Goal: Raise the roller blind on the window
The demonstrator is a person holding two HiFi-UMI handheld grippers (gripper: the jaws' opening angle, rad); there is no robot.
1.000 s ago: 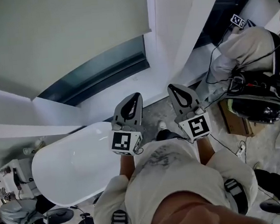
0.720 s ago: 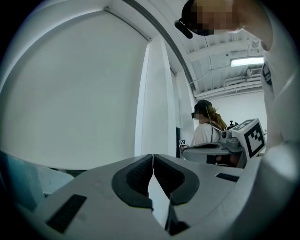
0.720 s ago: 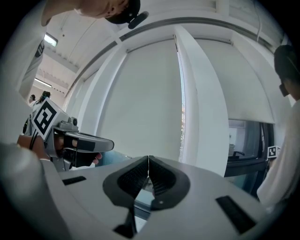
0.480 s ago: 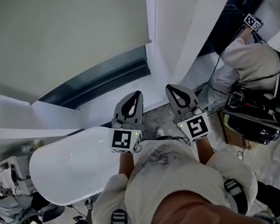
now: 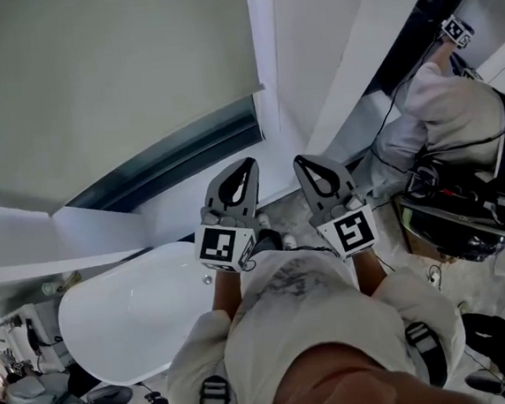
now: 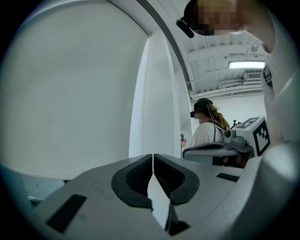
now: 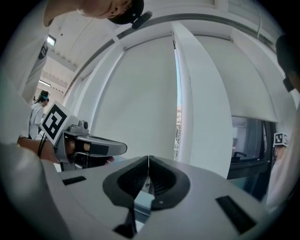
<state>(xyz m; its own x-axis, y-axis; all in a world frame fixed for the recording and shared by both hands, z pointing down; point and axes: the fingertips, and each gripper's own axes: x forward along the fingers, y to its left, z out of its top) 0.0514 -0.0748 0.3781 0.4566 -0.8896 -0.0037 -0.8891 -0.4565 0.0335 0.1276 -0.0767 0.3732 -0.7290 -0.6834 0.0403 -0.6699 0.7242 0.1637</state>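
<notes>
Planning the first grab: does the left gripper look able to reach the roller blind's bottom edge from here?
Probably yes: nothing stands between the left gripper and the bottom edge of the roller blind ahead. Its jaws are shut, so they must open first.

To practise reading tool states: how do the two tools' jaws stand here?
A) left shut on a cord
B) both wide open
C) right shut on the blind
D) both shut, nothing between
D: the left tool and the right tool each show tips meeting, nothing held.
</notes>
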